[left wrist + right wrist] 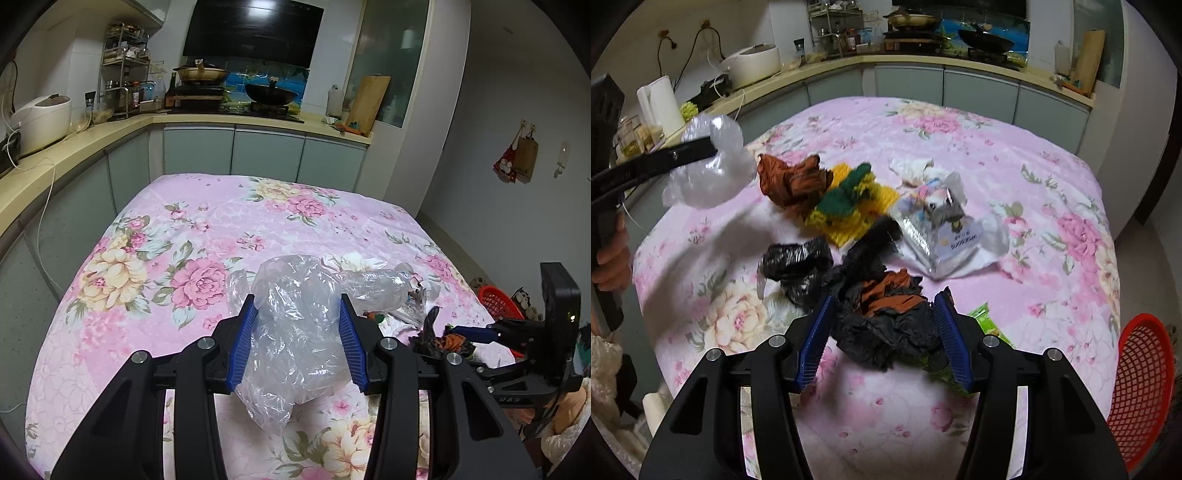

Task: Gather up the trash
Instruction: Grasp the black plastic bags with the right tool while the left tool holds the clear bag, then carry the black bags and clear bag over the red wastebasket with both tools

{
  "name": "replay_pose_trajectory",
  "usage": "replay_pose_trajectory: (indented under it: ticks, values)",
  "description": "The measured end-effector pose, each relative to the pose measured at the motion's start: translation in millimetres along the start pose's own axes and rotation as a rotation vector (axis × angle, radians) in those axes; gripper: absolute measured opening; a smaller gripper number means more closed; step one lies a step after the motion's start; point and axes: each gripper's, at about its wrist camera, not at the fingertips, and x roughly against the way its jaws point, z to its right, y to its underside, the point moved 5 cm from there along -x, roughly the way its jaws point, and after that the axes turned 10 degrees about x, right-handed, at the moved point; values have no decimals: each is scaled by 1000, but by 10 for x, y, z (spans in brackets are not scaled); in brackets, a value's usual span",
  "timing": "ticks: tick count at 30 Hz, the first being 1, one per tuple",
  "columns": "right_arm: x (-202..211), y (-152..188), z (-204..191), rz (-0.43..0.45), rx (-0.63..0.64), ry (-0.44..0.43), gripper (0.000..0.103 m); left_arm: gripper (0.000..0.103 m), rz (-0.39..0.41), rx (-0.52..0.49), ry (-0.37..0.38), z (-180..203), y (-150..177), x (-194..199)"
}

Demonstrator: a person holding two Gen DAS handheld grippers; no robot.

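My left gripper (297,308) is shut on a crumpled clear plastic bag (295,332) and holds it above the floral tablecloth (184,229); the bag also shows in the right wrist view (713,173). My right gripper (884,306) is shut on a black and orange crumpled wad (886,317), which also shows in the left wrist view (443,341). On the table lie an orange wad (790,181), a yellow and green knitted cloth (853,203), a black bag (798,262), a printed clear packet (945,225) and white tissue (912,168).
A red mesh basket (1141,387) stands off the table's right edge, also in the left wrist view (498,302). A green wrapper (982,317) lies under my right gripper. The kitchen counter (74,144) with a rice cooker (40,123) runs along the left and back.
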Motion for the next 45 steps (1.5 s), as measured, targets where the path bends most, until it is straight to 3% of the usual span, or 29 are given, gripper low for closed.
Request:
replay_pose_trajectory:
  ticks: [3,9,12,23,32,45]
  values:
    - [-45,-26,-14,1,18,6,54,42,-1,-6,5,30,1,-3]
    - [-127,-32,53,-18,-36,-33,38,42,14,-19,-10,41,-5,57]
    - [-65,-78,88,4,-54,-29,36,42,20,-8,-12,28,-15,81]
    - [488,-402,291,185,-129,33,36,42,65,-37,4,192,-152,160]
    - [867,-431,532,280,-201,83,36,42,104,-53,10,332,-338,190]
    - [1279,-95,1156,333,-359,197,36,42,91,-184,146,1176,-548,-70]
